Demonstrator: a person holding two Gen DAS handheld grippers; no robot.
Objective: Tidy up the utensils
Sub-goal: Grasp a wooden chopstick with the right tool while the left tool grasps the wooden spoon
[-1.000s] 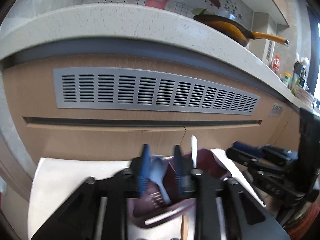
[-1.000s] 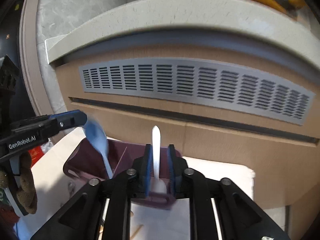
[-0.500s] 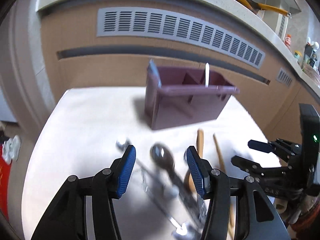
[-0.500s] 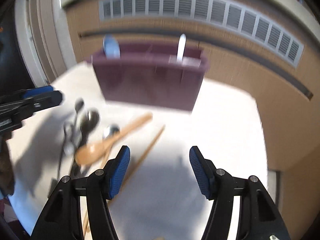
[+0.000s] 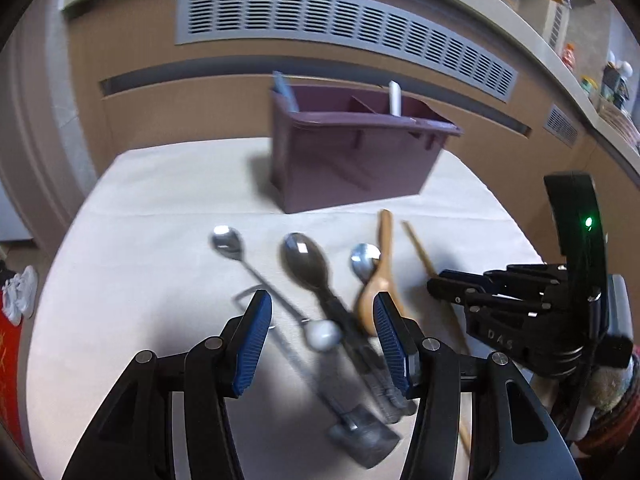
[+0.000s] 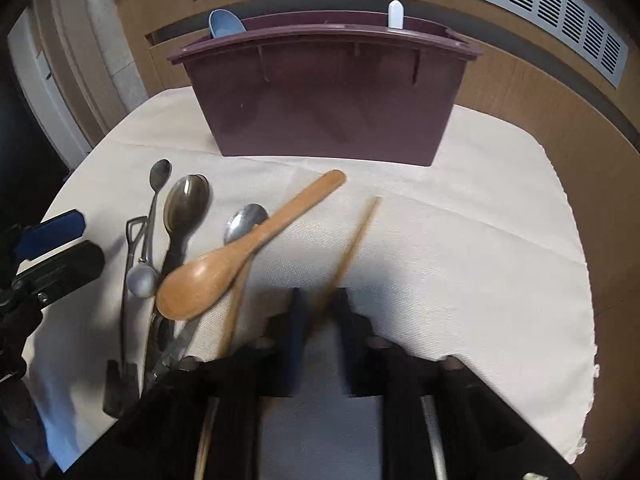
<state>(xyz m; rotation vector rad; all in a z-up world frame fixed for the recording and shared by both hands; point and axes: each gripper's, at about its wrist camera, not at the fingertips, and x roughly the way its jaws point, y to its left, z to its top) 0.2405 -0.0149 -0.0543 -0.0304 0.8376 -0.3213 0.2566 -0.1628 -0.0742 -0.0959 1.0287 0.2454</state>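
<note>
wood-fronted cabinets with a grey vent strip stand behind a table under a pale cloth (image 6: pixel 460 240), where a maroon caddy (image 6: pixel 328 96) already holds a blue spoon (image 6: pixel 224 24) in its left end and a white utensil (image 6: pixel 395 14) toward the right. the rest lies loose in front of it: a slim metal spoon (image 5: pixel 228 240), a large dark spoon (image 5: pixel 304 260), a small metal spoon (image 5: pixel 365 258), a wooden spoon (image 6: pixel 240 252) and two chopsticks.

the right gripper (image 6: pixel 320 312) looks narrowed around one chopstick (image 6: pixel 352 244), though blur hides whether the pads really pinch it; a loose hold would let it swivel or drop. its twin (image 6: pixel 236 300) lies under the wooden spoon, so a careless lift could drag that along.

the left gripper (image 5: pixel 320 336) hangs spread wide and empty over the crowded metal handles, which overlap; closing here risks catching two at once.
</note>
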